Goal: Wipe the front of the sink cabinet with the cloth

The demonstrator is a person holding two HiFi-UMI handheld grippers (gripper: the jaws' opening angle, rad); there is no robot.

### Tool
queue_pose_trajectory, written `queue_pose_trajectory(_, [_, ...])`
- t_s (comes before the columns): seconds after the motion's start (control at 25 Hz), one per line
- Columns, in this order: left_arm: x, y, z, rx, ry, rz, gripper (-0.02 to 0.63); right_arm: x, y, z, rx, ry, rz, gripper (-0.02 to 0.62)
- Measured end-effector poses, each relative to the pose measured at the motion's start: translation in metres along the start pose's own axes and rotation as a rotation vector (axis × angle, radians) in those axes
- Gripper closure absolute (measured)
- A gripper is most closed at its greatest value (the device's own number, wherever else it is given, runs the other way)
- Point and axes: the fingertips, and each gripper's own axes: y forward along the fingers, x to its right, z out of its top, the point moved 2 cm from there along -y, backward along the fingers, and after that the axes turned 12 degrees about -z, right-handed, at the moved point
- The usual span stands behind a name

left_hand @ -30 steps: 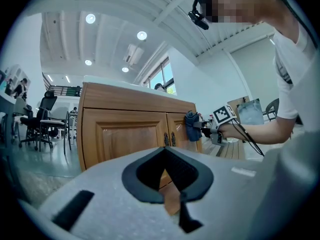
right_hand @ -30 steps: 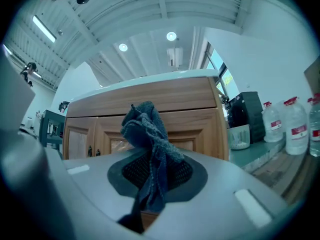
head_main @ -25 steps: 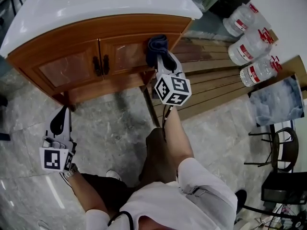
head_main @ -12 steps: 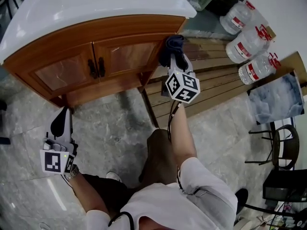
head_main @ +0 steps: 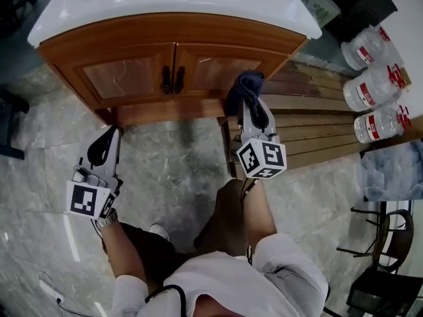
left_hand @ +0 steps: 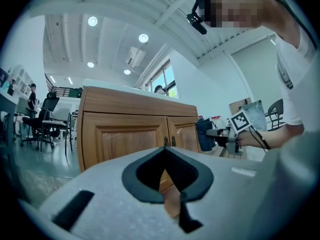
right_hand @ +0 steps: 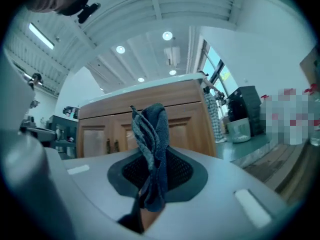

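While the right gripper [head_main: 248, 104] points at the cabinet, its fingers are clamped on a bunched dark blue cloth [head_main: 243, 87], which stands up out of them in loose vertical folds in the right gripper view [right_hand: 150, 134]. From the head view the cloth sits low in front of the right-hand door of the brown wooden sink cabinet [head_main: 198, 68], near its right corner and under the white counter [head_main: 165, 5] that caps it. The right gripper view shows the 2 doors a little way beyond the folds, so the cloth looks just off the wood; whether any edge touches it cannot be told. The left gripper [head_main: 104, 147] hangs low over the grey marbled floor [head_main: 178, 150], well apart from the cabinet and off its left corner, and in its own view [left_hand: 167, 184] its fingers stand together with nothing between them. To the right lie wooden slats [head_main: 310, 117] and 3 clear plastic water bottles [head_main: 371, 78], none of them part of the job. The step in hand appears to be the wiping itself, at the right end of the front, though how much is already done does not show. The next move probably calls for pressing the cloth flat on the right door and sweeping left across both panels, easing round the pair of dark door handles [head_main: 172, 79] where the folds could snag.
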Motion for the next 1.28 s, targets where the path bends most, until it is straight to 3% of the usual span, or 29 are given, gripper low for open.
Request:
queue_pose_trajectory(0.32, [-0.002, -0.011, -0.001, 0.0, 0.012, 0.013, 0.606, -0.172, 0.01, -0.051, -0.045, 0.046, 0.451, 0.523])
queue_pose_trajectory(0.48, [-0.002, -0.02, -0.003, -0.005, 0.008, 0.027, 0.606, -0.241, 0.019, -0.08, -0.123, 0.093, 0.59, 0.523])
queue_pose_trajectory(0.84, [-0.006, -0.034, -0.009, -0.002, -0.012, 0.042, 0.606, -0.333, 0.039, -0.122, -0.194, 0.03, 0.729, 0.523])
queue_pose_trajectory(1.28, [-0.017, -0.045, -0.007, 0.03, -0.036, 0.076, 0.606, -0.39, 0.045, -0.14, -0.183, -0.052, 0.785, 0.523])
